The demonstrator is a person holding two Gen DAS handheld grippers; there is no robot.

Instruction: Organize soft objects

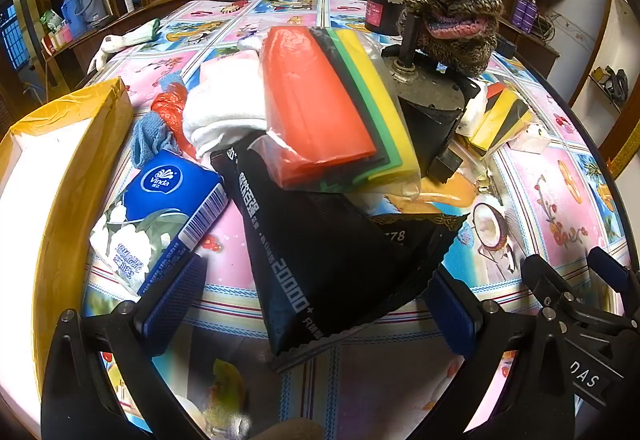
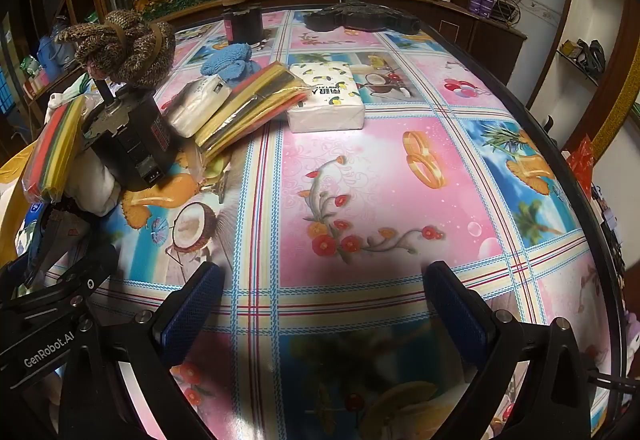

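In the left wrist view my left gripper [image 1: 316, 304] stands open over the near end of a black packet [image 1: 320, 260], which lies between the fingers with neither pad pressing it. A clear bag of orange, green and yellow sponges [image 1: 328, 108] rests on the packet's far end. A blue tissue pack [image 1: 168, 208], a white cloth [image 1: 224, 108] and a blue cloth [image 1: 150, 140] lie to the left. In the right wrist view my right gripper [image 2: 324, 304] is open above the bare tablecloth, with a lemon-print tissue pack [image 2: 326, 100] and a second sponge bag [image 2: 248, 104] farther off.
A yellow-taped open box [image 1: 80, 144] stands at the left table edge. A brown knit hat [image 2: 120, 44] sits on a black motor stand [image 2: 128, 136]. Behind are a dark jar [image 2: 242, 24], a blue knit piece [image 2: 228, 60] and a black object [image 2: 360, 18].
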